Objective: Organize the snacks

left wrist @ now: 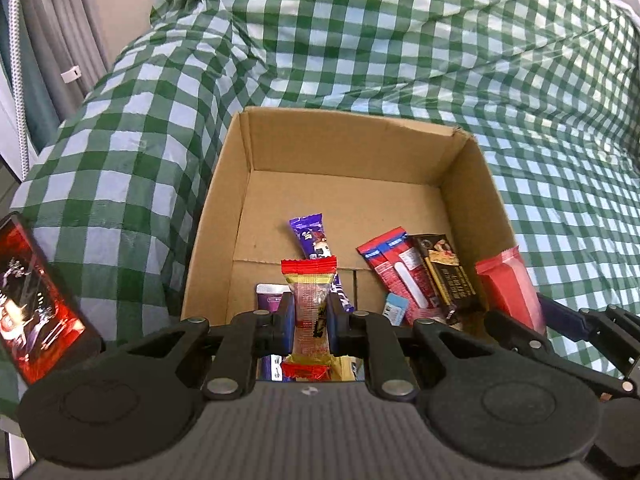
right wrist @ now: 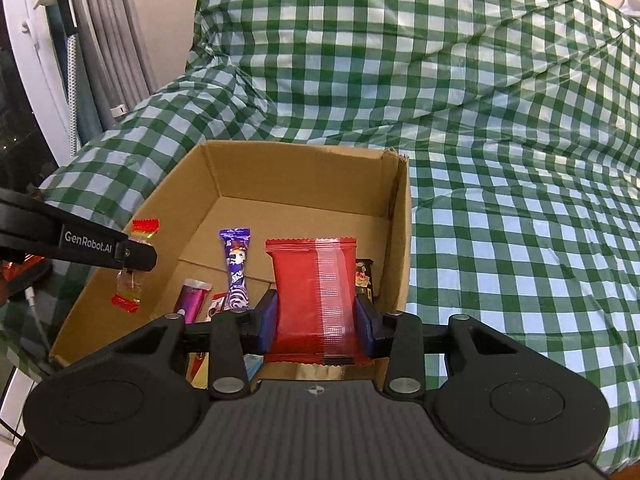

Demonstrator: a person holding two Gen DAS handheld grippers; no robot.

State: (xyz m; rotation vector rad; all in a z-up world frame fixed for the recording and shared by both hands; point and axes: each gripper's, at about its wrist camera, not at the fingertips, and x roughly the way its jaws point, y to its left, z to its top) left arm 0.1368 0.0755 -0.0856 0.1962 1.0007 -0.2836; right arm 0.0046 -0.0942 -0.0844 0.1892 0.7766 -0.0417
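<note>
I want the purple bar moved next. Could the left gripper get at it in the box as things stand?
Probably not yet. The left gripper is shut on a clear candy with red ends, so its jaws are full. The purple bar lies uncovered in the open cardboard box, so the way looks free otherwise.

White lettering "GenRobot.AI" on the black side of the left claw (right wrist: 134, 258) at mid-left of the right wrist view; printing on the snack wrappers in the cardboard box (right wrist: 400, 240) and on the red-and-black phone screen (left wrist: 36, 300) at left of the left wrist view is too small or blurred to read.
</note>
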